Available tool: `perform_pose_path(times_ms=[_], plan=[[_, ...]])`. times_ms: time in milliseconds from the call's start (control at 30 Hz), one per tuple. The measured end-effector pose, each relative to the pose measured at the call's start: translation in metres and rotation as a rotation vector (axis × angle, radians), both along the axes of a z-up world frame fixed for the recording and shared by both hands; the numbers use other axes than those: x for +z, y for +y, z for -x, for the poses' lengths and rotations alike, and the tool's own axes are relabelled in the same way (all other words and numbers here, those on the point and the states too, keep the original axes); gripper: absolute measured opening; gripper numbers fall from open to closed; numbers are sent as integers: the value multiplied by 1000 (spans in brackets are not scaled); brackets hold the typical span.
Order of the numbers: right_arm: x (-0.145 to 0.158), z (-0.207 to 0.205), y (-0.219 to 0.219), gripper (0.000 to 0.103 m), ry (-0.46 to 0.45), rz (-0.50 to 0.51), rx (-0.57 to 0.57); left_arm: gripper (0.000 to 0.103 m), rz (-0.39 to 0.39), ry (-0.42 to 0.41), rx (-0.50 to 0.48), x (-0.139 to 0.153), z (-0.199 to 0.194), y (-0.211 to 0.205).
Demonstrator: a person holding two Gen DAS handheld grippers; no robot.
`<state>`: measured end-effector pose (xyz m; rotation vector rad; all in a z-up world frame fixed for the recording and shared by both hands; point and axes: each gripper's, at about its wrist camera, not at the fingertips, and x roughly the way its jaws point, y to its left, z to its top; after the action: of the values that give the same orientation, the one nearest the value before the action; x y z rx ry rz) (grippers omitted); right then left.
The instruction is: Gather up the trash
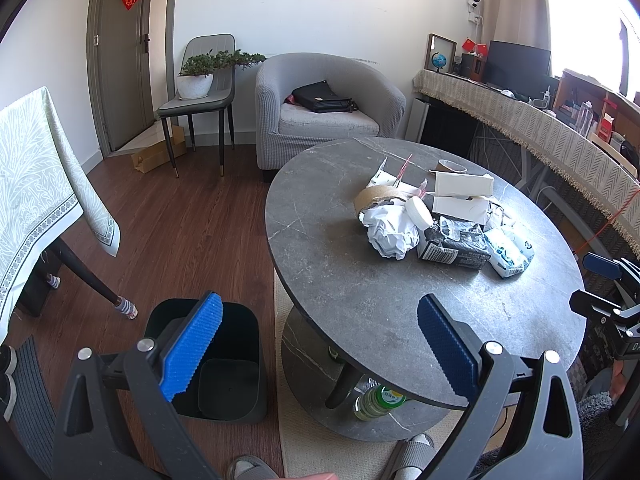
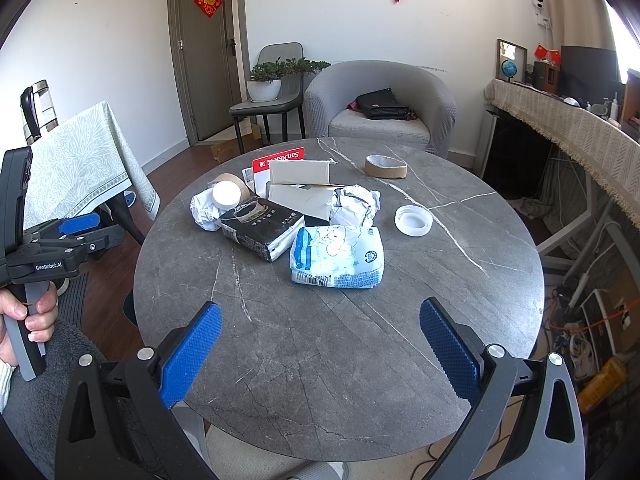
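Observation:
A pile of trash lies on the round grey table (image 2: pixel 340 360): crumpled white paper (image 1: pixel 390 232), a black packet (image 2: pixel 262 230), a blue-white tissue pack (image 2: pixel 338 256), white boxes (image 2: pixel 300 184), a brown tape roll (image 1: pixel 378 196) and a white ring (image 2: pixel 413 220). A dark bin (image 1: pixel 224 364) stands on the floor left of the table. My left gripper (image 1: pixel 320 348) is open and empty, above the table's near-left edge and the bin. My right gripper (image 2: pixel 320 344) is open and empty over the table's near part, short of the tissue pack.
A grey armchair (image 1: pixel 328 108) with a black bag stands behind the table. A cloth-covered table (image 1: pixel 36 200) is at the left, a long draped desk (image 1: pixel 560 144) at the right. A green bottle (image 1: pixel 378 400) lies on the table's lower shelf.

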<state>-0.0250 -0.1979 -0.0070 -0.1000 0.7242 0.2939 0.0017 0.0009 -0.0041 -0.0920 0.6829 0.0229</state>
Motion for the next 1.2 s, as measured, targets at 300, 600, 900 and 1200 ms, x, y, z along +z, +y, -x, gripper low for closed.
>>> perform_pose_path(times_ms=[300, 600, 900, 1200], plan=[[5, 2, -9, 100, 27, -51, -38, 100, -20, -19, -66, 5, 1, -12], [16, -4, -13, 100, 18, -168, 30, 100, 9, -42, -160, 13, -17, -20], [33, -51, 26, 78, 52, -156, 214, 99, 7, -17, -220, 1, -50, -25], [15, -102, 73, 68, 147, -122, 321, 83, 60, 23, -290, -10, -79, -16]])
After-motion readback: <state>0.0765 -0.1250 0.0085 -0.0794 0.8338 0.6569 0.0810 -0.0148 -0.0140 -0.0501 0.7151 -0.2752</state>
